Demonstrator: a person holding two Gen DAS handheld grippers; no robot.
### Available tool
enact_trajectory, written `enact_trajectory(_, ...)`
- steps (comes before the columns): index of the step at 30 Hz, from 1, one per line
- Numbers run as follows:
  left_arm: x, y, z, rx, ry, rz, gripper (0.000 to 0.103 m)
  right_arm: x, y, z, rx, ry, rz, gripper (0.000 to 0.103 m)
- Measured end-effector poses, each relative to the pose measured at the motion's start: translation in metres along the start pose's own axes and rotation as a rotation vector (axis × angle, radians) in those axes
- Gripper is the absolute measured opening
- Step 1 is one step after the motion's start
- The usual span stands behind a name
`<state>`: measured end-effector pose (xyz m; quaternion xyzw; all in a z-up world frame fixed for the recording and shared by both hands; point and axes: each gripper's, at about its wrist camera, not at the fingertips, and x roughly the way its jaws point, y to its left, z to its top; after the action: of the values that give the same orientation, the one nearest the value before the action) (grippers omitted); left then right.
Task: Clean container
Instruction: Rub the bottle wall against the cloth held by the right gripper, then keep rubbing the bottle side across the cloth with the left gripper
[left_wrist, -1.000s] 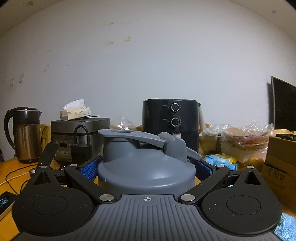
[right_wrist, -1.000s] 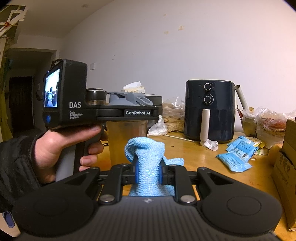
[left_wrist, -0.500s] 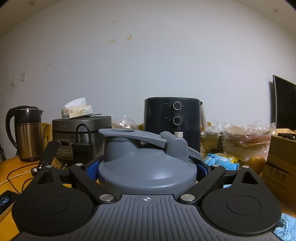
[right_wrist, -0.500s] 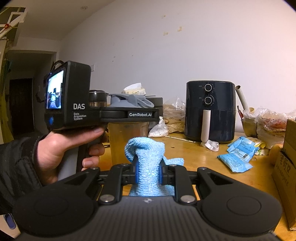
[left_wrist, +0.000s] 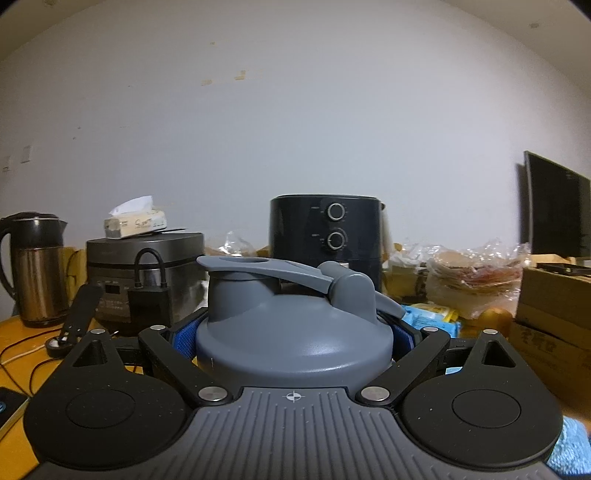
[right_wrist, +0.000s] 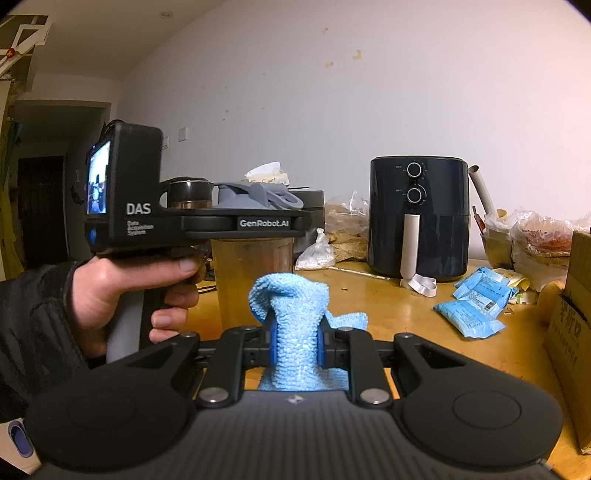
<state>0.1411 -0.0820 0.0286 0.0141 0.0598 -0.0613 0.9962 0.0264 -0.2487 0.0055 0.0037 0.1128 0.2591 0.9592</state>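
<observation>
**Cloth to the right of the held shaker**

Beside the dark blue air fryer (right_wrist: 419, 218), to its left, I had the translucent amber shaker container (right_wrist: 253, 269) with its grey flip-cap lid (left_wrist: 293, 332) standing upright, its long axis vertical. My left gripper (left_wrist: 293, 334) was clamped wide around the lid's rim. My right gripper (right_wrist: 295, 341) was pinched narrow on a bunched light-blue microfibre cloth (right_wrist: 293, 321). From the cloth, the container wall lay ahead and slightly left, near but apart. I judged the right hand was the one to close that gap and wipe.
</observation>
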Motion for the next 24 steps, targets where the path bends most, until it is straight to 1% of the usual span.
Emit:
enact_trajectory(5, 0.0, 0.004, -0.001, 0.01, -0.001, -0.046, 0.095, 0.001, 0.001, -0.001, 0.003, 0.0, 0.004, 0.017)
enact_trajectory(16, 0.003, 0.017, -0.002, 0.028, -0.005, -0.2, 0.095, 0.002, 0.002, -0.001, 0.008, 0.004, 0.006, 0.018)
enact_trajectory(24, 0.007, 0.025, -0.002, 0.044, 0.01, -0.292, 0.095, 0.003, 0.002, -0.001, 0.012, 0.008, 0.009, 0.018)
